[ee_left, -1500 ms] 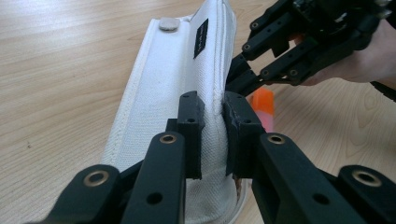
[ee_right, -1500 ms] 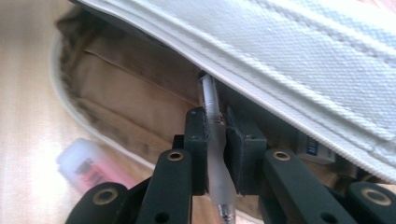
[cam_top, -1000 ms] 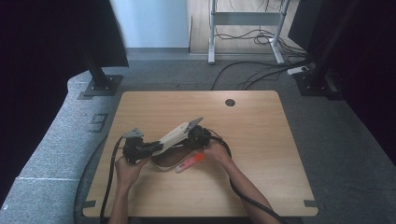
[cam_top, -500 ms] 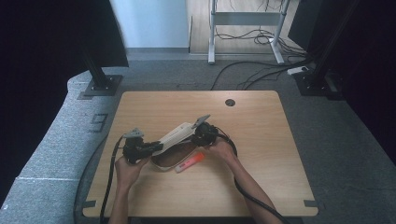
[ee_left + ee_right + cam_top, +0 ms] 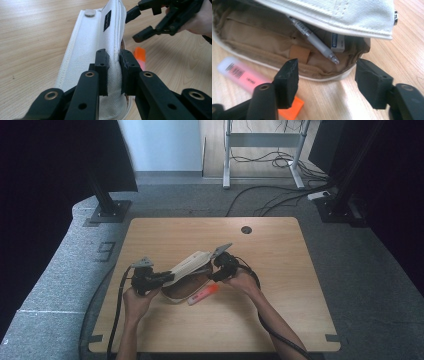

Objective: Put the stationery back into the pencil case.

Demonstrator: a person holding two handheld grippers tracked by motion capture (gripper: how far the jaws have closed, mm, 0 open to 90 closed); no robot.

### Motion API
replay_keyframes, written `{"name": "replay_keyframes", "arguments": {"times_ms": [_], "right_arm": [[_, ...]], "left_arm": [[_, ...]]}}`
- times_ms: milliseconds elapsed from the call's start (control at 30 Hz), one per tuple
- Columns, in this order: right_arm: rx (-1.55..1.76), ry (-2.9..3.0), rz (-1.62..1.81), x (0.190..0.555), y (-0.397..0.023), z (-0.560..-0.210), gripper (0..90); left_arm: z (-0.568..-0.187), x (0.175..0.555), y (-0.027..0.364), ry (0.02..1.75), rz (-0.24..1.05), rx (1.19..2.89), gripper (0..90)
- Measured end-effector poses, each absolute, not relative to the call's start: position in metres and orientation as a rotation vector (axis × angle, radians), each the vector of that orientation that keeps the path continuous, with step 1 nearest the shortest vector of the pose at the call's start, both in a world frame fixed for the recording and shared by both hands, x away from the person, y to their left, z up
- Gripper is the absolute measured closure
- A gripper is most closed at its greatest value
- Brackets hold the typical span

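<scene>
Left gripper (image 5: 113,72) pinches the raised white flap of the pencil case (image 5: 100,42), mid-frame. Right gripper (image 5: 325,75) gapes before its open mouth; pen (image 5: 314,40) and eraser (image 5: 337,42) inside. Orange highlighter (image 5: 247,80) on table (image 5: 280,250), lower left.

L claw (image 5: 113,72) pinching white pouch flap (image 5: 95,45), orange marker (image 5: 140,56) beside

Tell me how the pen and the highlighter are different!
The pen lies inside the open pencil case, under its white flap; the highlighter lies outside on the table, beside the case. The pen is thin, clear and greyish; the highlighter is thicker, pink with an orange end. The highlighter has a barcode label; I can't see one on the pen. Neither is held by a gripper.
</scene>
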State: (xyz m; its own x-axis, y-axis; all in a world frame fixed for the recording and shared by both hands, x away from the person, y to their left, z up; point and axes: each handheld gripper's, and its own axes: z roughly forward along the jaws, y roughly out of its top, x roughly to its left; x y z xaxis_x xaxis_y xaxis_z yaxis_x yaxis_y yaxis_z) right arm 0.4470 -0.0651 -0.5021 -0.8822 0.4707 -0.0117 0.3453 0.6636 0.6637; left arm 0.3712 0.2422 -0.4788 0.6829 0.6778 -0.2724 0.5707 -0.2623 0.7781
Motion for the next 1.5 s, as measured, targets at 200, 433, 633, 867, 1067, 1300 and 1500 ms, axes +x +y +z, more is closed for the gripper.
{"name": "replay_keyframes", "arguments": {"times_ms": [200,433,633,867,1067,1300,1500], "right_arm": [[0.645,2.719,1.044,0.438,-0.07,-0.501,27.1],[0.616,2.738,1.07,0.428,-0.072,-0.503,25.5],[0.602,2.759,1.078,0.421,-0.074,-0.508,24.5],[0.596,2.783,1.075,0.418,-0.075,-0.517,23.4],[0.579,2.799,1.072,0.414,-0.073,-0.524,23.7],[0.548,2.82,1.059,0.411,-0.068,-0.528,26.2],[0.496,2.84,1.043,0.409,-0.06,-0.531,28.9]], "left_arm": [[-0.479,0.371,0.242,0.969,0.141,1.948,77.7],[-0.479,0.371,0.242,0.964,0.139,1.951,77.6],[-0.479,0.37,0.241,0.961,0.141,1.954,77.6],[-0.479,0.37,0.241,0.959,0.141,1.957,77.5],[-0.479,0.37,0.241,0.959,0.14,1.957,77.5],[-0.48,0.371,0.241,0.957,0.137,1.96,77.5],[-0.48,0.371,0.241,0.957,0.136,1.962,77.4]]}}
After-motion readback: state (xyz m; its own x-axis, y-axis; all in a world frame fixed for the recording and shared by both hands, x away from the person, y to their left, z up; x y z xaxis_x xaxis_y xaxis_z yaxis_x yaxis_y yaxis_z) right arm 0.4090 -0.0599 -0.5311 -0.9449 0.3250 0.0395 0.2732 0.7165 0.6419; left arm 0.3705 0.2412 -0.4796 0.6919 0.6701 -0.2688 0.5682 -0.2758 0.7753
